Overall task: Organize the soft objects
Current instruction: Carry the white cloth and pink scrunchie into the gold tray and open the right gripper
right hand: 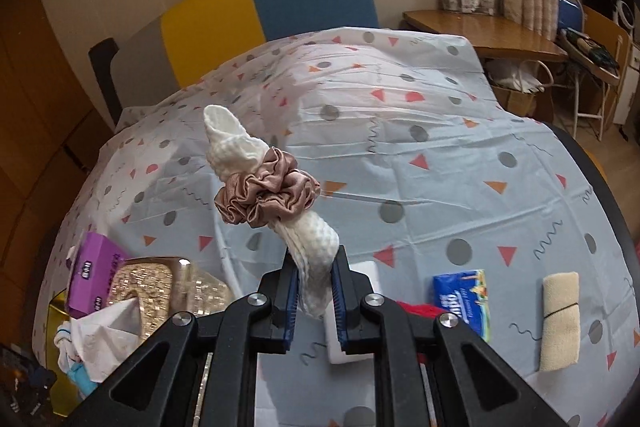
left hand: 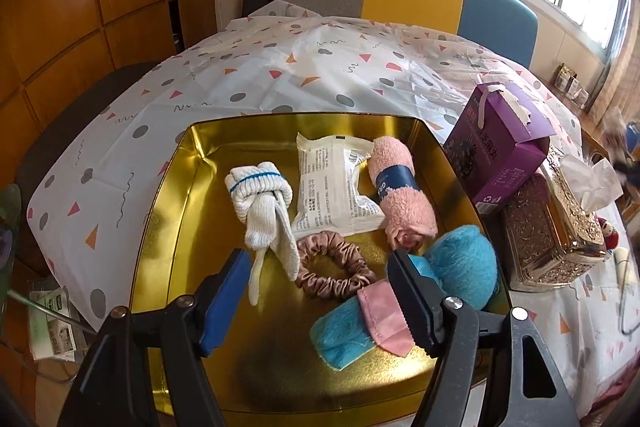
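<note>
The right gripper [right hand: 314, 301] is clenched on a rolled white waffle cloth [right hand: 316, 241] ringed by a brown satin scrunchie [right hand: 268, 197], lifted over the table. The left gripper [left hand: 320, 301] hangs released above the gold metal tray [left hand: 168, 195]. Next, I judge, carry the roll towards the tray at nine o'clock.

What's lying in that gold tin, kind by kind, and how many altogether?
White sock bundle: 1
Sealed white packet: 1
Rolled pink towel: 1
Satin scrunchie: 1
Blue fuzzy cloth with pink flap: 1, partly hidden
Total: 5
</note>
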`<action>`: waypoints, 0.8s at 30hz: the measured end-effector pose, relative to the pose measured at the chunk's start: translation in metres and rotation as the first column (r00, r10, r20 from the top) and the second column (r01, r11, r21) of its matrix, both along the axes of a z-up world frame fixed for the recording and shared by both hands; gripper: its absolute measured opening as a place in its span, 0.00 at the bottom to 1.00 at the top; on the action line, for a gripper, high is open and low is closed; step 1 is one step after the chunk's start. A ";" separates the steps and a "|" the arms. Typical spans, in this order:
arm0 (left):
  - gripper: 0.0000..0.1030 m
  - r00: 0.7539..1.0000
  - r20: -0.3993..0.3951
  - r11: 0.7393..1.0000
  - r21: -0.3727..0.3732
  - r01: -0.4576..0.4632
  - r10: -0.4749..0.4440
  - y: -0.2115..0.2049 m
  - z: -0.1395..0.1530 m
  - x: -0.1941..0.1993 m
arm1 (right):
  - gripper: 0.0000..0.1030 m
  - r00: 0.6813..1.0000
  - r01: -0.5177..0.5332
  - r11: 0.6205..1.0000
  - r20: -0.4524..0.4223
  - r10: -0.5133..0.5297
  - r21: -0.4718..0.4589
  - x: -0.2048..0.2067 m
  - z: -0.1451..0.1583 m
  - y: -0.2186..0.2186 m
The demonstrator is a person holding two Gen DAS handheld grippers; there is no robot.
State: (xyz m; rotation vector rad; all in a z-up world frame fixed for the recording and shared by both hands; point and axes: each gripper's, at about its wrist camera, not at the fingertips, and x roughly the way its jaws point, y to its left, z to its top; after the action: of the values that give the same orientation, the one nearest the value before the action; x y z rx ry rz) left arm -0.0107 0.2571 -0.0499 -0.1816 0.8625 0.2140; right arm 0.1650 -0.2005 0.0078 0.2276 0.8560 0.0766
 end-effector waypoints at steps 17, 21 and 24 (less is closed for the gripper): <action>0.74 0.996 0.037 0.997 -0.011 -0.075 0.076 0.027 0.000 -0.023 | 0.13 0.847 -0.521 0.849 0.069 0.527 -0.088 -0.024 0.059 0.266; 0.74 0.991 0.056 0.992 -0.021 -0.120 0.121 0.044 0.002 -0.031 | 0.13 0.790 -0.613 0.789 -0.037 0.612 -0.026 -0.034 0.023 0.327; 0.74 0.986 0.057 0.988 -0.024 -0.154 0.155 0.056 0.001 -0.038 | 0.13 0.761 -0.633 0.773 -0.142 0.633 0.047 -0.039 -0.016 0.364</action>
State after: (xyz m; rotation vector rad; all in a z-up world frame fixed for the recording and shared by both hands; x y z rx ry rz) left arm -0.0483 0.3127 -0.0490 -0.2727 0.7931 0.3435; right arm 0.1261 0.1633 -0.0085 -0.0751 1.0569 0.7074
